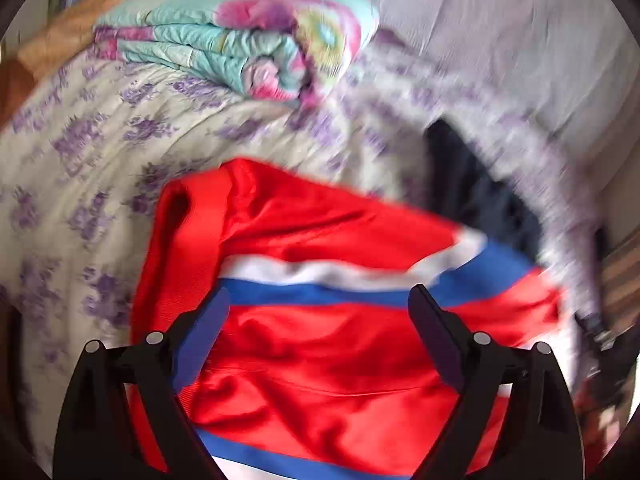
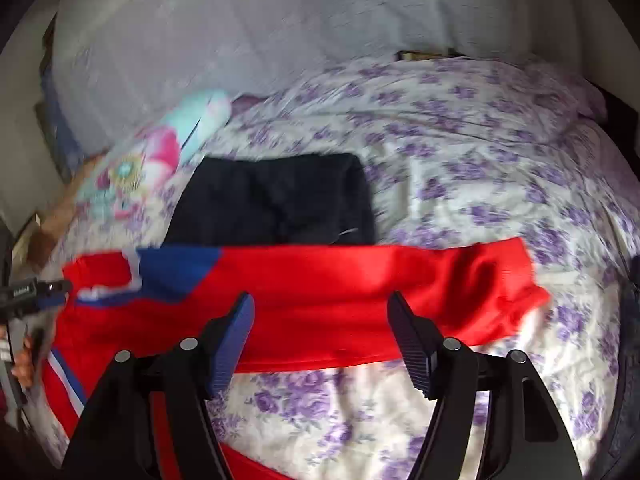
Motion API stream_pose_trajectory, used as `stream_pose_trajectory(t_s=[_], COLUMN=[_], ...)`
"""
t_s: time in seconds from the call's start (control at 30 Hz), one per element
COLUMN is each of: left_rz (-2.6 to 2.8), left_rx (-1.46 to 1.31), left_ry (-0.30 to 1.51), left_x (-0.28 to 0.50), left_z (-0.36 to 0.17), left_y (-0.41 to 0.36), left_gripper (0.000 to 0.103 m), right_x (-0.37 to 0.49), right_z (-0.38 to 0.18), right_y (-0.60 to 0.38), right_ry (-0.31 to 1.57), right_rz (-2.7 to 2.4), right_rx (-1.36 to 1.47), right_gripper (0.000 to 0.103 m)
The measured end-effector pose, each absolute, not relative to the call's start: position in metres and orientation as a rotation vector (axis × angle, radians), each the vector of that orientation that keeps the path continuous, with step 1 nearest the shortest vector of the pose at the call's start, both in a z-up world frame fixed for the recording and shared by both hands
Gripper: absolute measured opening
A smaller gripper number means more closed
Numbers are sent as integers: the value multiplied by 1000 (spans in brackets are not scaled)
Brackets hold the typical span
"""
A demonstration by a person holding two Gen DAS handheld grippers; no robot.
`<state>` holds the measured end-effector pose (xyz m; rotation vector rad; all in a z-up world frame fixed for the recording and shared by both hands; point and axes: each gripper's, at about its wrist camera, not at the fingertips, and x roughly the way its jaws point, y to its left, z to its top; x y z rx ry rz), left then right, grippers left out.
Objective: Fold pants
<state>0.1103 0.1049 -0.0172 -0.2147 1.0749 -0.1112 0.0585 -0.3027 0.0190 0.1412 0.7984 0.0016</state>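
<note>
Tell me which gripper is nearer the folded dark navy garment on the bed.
Right, as far as these views show. The right gripper faces the folded dark navy garment straight across the red pants; from the left gripper it lies off to the side.

The pants are bright red, crossed by a white stripe above a royal blue one, with a blue panel and thin white edging showing in the right wrist view. They lie on a bed cover of cream printed with purple flower sprigs, beside a folded garment of very dark navy, nearly black. The folded quilt is pale turquoise with pink, purple and yellow-green blooms, and the grippers' black fingers carry dark blue pads.
</note>
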Motion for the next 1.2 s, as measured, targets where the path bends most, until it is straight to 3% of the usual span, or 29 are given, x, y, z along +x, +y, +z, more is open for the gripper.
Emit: stream_pose_trajectory(t_s=[0.03, 0.07, 0.1, 0.23, 0.47, 0.63, 0.7, 0.87, 0.97, 1.2], left_rz=[-69, -34, -27, -106, -47, -147, -140, -113, -128, -156], left_rx=[-184, -179, -192, -223, -119, -104, -101, -75, -40, -356], left_ry=[1125, 1160, 1132, 1035, 1127, 1041, 1030, 1095, 1077, 988], left_x=[112, 111, 104, 88, 71, 32, 17, 6, 9, 63], left_z=[-31, -41, -37, -13, -42, -13, -12, -47, -33, 11], left_y=[105, 106, 107, 106, 106, 98, 100, 104, 93, 136], left_gripper=[87, 78, 78, 89, 90, 90, 96, 97, 98, 97], right_x=[69, 74, 72, 72, 115, 73, 54, 35, 24, 33], right_z=[8, 2, 6, 33, -30, 16, 19, -36, -16, 34], right_y=[-290, -285, -281, -239, -209, -193, -189, -182, -193, -275], right_ry=[859, 904, 883, 796, 1070, 892, 879, 1085, 1001, 828], right_rz=[1, 4, 44, 124, 94, 166, 163, 174, 201, 76], right_rx=[135, 186, 259, 132, 120, 92, 59, -9, 48, 179], right_gripper=[70, 65, 64, 75, 78, 80, 90, 91, 90, 90])
